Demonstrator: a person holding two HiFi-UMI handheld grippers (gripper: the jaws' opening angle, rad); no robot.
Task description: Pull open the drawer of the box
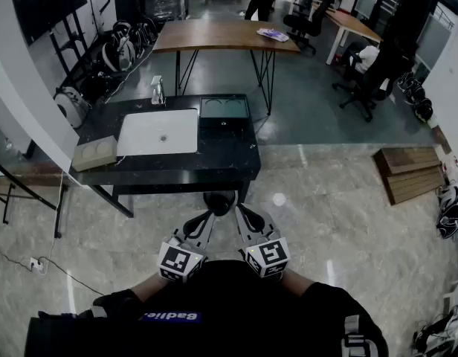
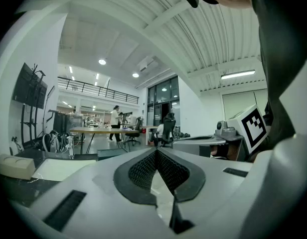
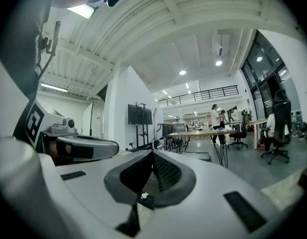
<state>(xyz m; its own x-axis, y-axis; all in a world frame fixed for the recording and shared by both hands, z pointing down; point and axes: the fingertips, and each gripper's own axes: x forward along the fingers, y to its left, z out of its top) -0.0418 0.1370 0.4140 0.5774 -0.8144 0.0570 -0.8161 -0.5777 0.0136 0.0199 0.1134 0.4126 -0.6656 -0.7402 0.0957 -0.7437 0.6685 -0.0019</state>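
We held the left gripper (image 1: pixel 213 216) and right gripper (image 1: pixel 241 211) near our body, each with its jaws pressed together on nothing. The dark box (image 1: pixel 224 108) sat well apart on the black table (image 1: pixel 177 168). Reaching in like this, we judged, risked shoving the box instead of catching its drawer.

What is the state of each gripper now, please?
Left gripper: closed, holding nothing.
Right gripper: closed, holding nothing.
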